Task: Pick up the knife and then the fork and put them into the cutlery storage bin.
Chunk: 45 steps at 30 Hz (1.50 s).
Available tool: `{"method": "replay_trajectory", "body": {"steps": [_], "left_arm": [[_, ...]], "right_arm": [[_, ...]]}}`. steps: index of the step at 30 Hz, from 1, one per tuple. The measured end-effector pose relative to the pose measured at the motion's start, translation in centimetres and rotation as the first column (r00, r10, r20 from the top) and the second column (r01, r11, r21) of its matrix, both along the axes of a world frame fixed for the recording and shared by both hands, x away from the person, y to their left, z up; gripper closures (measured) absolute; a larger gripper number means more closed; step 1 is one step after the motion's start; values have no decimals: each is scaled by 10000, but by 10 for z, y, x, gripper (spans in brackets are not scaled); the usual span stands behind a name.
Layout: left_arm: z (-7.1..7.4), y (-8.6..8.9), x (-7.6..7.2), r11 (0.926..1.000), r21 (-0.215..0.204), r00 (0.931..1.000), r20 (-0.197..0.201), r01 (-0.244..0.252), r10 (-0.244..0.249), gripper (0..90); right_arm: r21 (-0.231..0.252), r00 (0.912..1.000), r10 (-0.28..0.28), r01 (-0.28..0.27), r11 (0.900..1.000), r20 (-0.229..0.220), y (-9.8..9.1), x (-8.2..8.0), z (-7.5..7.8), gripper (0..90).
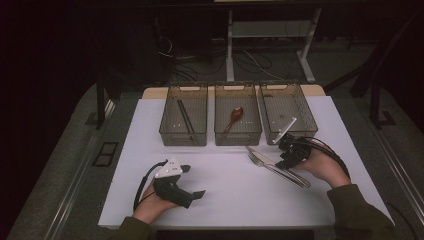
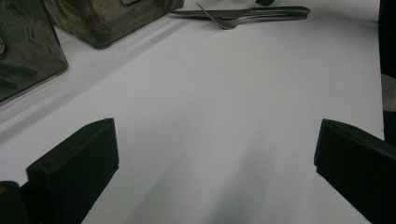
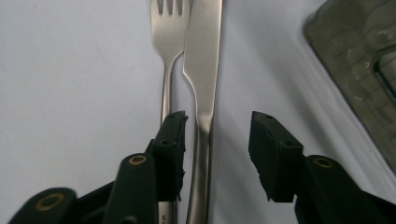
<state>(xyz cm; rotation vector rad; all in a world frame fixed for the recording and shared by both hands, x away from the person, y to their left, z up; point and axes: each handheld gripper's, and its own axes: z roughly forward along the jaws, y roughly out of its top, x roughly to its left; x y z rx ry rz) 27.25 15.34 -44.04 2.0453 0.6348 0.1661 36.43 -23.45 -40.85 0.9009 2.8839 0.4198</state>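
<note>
A metal fork [image 3: 169,28] and a table knife [image 3: 203,56] lie side by side on the white table, right of middle in the high view [image 1: 270,162]. My right gripper [image 3: 217,133] stands open over their handles; the knife handle runs between the jaws and the fork handle passes under the left jaw. In the high view the right gripper [image 1: 290,152] sits just in front of the right bin. My left gripper [image 1: 192,182] rests open near the front left of the table with nothing between its jaws [image 2: 215,163]; the fork and knife [image 2: 243,14] lie far ahead of it.
Three clear bins stand in a row at the back: the left bin [image 1: 183,116] holds dark chopsticks [image 1: 185,116], the middle bin [image 1: 238,116] a reddish spoon [image 1: 236,114], the right bin [image 1: 288,111] a small item. The table's front edge [image 1: 215,226] is close to both hands.
</note>
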Motion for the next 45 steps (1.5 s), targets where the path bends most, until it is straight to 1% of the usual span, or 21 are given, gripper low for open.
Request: {"method": "replay_trajectory", "body": {"steps": [2, 3, 5, 6, 7, 9, 10, 13, 15, 16, 18, 21, 22, 24, 25, 29, 33, 35, 39, 42, 45], "left_arm": [[0, 0, 0, 10000, -27, 10000, 0, 2, -2, 0], [0, 0, 0, 10000, 0, 10000, -17, 12, -12, 0], [0, 0, 0, 10000, -8, 10000, -24, 20, -20, 0], [0, 0, 0, 10000, -10, 10000, -31, 24, -24, 0], [0, -1, 0, 10000, -13, 10000, -27, 33, -33, 0], [-1, -1, 0, 10000, -52, 10000, -49, 21, -21, 0], [-1, -1, 0, 10000, -47, 10000, -55, 28, -28, 0], [-1, -1, 0, 10000, -28, 10000, -56, 52, -52, 0], [-1, -1, 0, 10000, -4, 10000, -59, 64, -64, 0], [-1, -1, 0, 10000, -5, 10000, -60, 64, -64, 0], [-1, -1, 0, 10000, 2, 10000, -56, 74, -74, 0], [-1, -1, 0, 10000, 17, 9999, -66, 93, -93, 0], [-2, -1, 0, 10000, 18, 9999, -71, 91, -91, 0], [-2, -1, 0, 10000, 27, 9999, -92, 89, -88, 0], [-2, -1, 0, 10000, 27, 9999, -97, 91, -90, 0], [-2, -1, 0, 10000, 18, 9999, -99, 89, -89, 0], [-2, -1, 0, 10000, 31, 9999, -121, 88, -88, 0], [-2, -1, 0, 10000, 31, 9999, -136, 95, -94, 0], [-2, -2, 0, 9999, 67, 9998, -150, 124, -123, 0], [-2, -2, 0, 9999, 70, 9998, -152, 143, -142, 0], [-2, -1, 0, 9999, 69, 9998, -156, 136, -135, 0]], "right_arm": [[-211, 9998, 101, -105, 9997, -187, 2, 0, -2, 595], [-396, 9996, 203, -211, 9990, -216, 2, 1, -3, 607], [-497, 9988, 364, -380, 9980, -322, 4, 2, -5, 627], [-469, 9983, 300, -323, 9984, -501, 5, 2, -5, 634], [-589, 9981, 428, -455, 9972, -453, 5, 3, -6, 638], [-781, 9977, 443, -482, 9958, -507, 6, 4, -7, 655], [-752, 9974, 357, -404, 9963, -619, 7, 4, -7, 664], [-789, 9964, 408, -466, 9958, -738, 8, 4, -7, 688], [-892, 9958, 424, -497, 9948, -817, 8, 5, -8, 689], [-1040, 9960, 462, -540, 9931, -759, 8, 6, -9, 698], [-1017, 9944, 392, -492, 9936, -978, 9, 6, -10, 700], [-1143, 9940, 526, -636, 9914, -963, 11, 7, -12, 717], [-1171, 9937, 448, -569, 9915, -1031, 12, 6, -11, 718], [-1264, 9937, 441, -571, 9903, -1031, 13, 7, -11, 723], [-1297, 9938, 330, -468, 9904, -1058, 14, 7, -11, 724], [-1515, 9951, 373, -510, 9871, -916, 16, 5, -12, 729], [-1543, 9942, 247, -408, 9872, -1047, 18, 5, -11, 781], [-1586, 9946, 264, -421, 9864, -999, 18, 4, -11, 785], [-1542, 9949, 91, -247, 9877, -1005, 18, 3, -11, 789], [-1424, 9955, 100, -234, 9895, -943, 16, 3, -11, 790], [-1186, 9952, 108, -223, 9927, -969, 11, 3, -11, 790]]}}
